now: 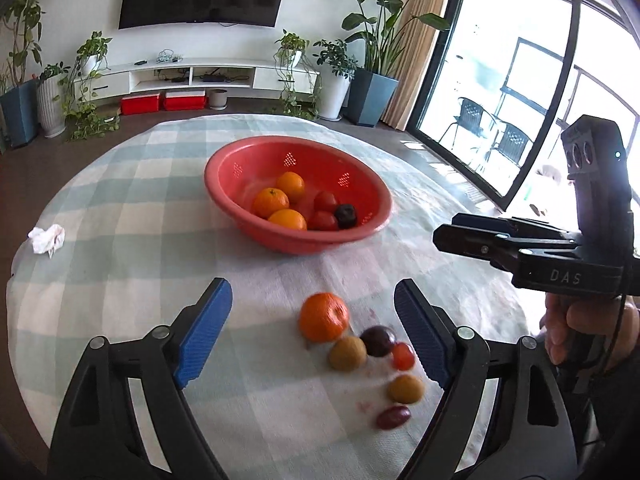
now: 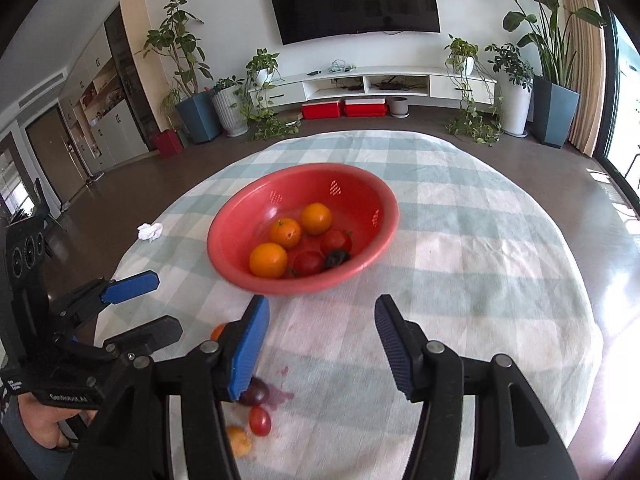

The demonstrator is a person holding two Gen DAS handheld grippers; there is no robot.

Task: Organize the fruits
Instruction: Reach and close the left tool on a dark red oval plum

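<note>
bowl (image 1: pixel 240 216): 3 oranges, 2 tomatoes, 1 dark fruit | cloth (image 1: pixel 120 220): 6 fruits | left gripper (image 1: pixel 312 332), right gripper (image 2: pixel 320 348): wide, empty

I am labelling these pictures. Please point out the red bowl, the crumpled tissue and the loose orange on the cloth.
red bowl (image 1: pixel 224 196): left wrist view, bare inner wall on the left.
tissue (image 1: pixel 47 239): left wrist view, its middle.
loose orange (image 1: pixel 323 317): left wrist view, middle of its peel.
</note>
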